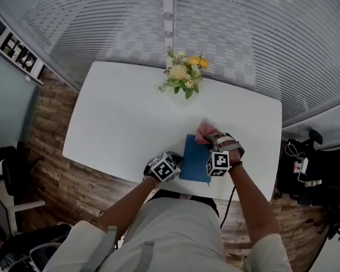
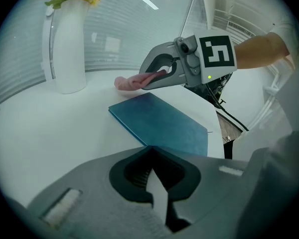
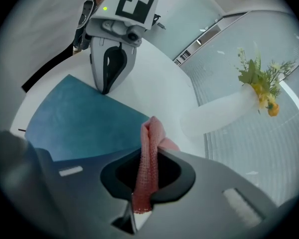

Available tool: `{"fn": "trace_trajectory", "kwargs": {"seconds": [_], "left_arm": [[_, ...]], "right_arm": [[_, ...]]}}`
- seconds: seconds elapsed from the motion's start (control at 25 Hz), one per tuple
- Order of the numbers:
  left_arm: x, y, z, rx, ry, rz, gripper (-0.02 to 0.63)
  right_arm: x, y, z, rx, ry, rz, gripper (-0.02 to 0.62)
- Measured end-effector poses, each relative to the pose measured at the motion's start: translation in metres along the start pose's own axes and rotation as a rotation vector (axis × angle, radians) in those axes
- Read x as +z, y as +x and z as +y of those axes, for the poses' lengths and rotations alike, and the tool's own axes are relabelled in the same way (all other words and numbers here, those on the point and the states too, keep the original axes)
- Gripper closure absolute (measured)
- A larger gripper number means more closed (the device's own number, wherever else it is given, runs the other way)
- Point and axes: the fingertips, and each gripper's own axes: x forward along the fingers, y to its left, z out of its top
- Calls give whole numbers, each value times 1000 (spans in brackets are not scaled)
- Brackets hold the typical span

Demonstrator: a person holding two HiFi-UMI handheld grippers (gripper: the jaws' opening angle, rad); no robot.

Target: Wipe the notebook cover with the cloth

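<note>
Flowers (image 1: 184, 75) in white vase (image 2: 70, 44) beyond; blue rectangular notebook (image 1: 195, 158) long axis toward them; right gripper (image 3: 144, 183) clamps pink cloth (image 3: 150, 148); left gripper (image 1: 178, 158) pinched together.

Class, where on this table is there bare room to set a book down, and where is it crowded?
Bare: the table's left half, between the vase of flowers and the left gripper, and its far right corner. Crowded: the near right edge, around notebook, cloth and right gripper.

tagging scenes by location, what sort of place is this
Probably an office or meeting room: a white table with a vase of flowers, slatted partition walls and a wood floor.
</note>
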Motion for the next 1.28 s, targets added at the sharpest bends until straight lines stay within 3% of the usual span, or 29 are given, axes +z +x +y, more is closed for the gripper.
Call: {"fn": "trace_trajectory", "kwargs": {"seconds": [0.24, 0.44, 1.28], "left_arm": [[1, 0, -1, -5, -7, -1, 604], [0, -2, 0, -4, -8, 6, 604], [2, 0, 1, -6, -3, 2, 604]], "right_arm": [[-10, 22, 25, 87, 9, 21, 568], [-10, 25, 30, 141, 139, 20, 586], [-2, 17, 47, 223, 131, 25, 592]]}}
